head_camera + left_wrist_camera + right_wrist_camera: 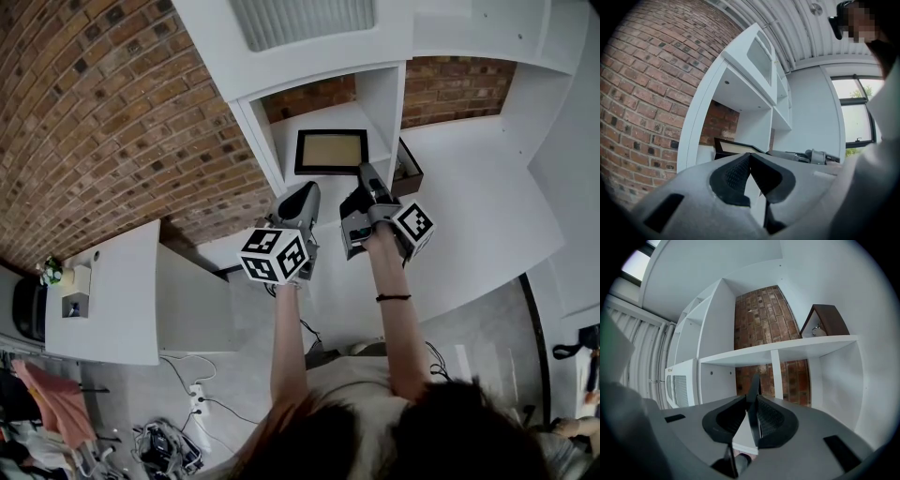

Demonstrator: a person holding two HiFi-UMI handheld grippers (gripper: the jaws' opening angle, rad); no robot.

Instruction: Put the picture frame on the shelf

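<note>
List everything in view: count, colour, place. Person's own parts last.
picture frame: one, black with tan centre, in a shelf compartment
shelf unit: one, white, straight ahead
brick wall: one, red-brown, left of and behind the shelf unit
house-shaped ornament: one, dark brown, on a shelf board
table: one, white, lower left
left gripper: one, grey, shut, empty
right gripper: one, grey, shut on the picture frame's edge

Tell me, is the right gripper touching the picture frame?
Touching. The right gripper view shows the picture frame edge-on, its thin dark edge pinched between the jaws of the right gripper.
</note>
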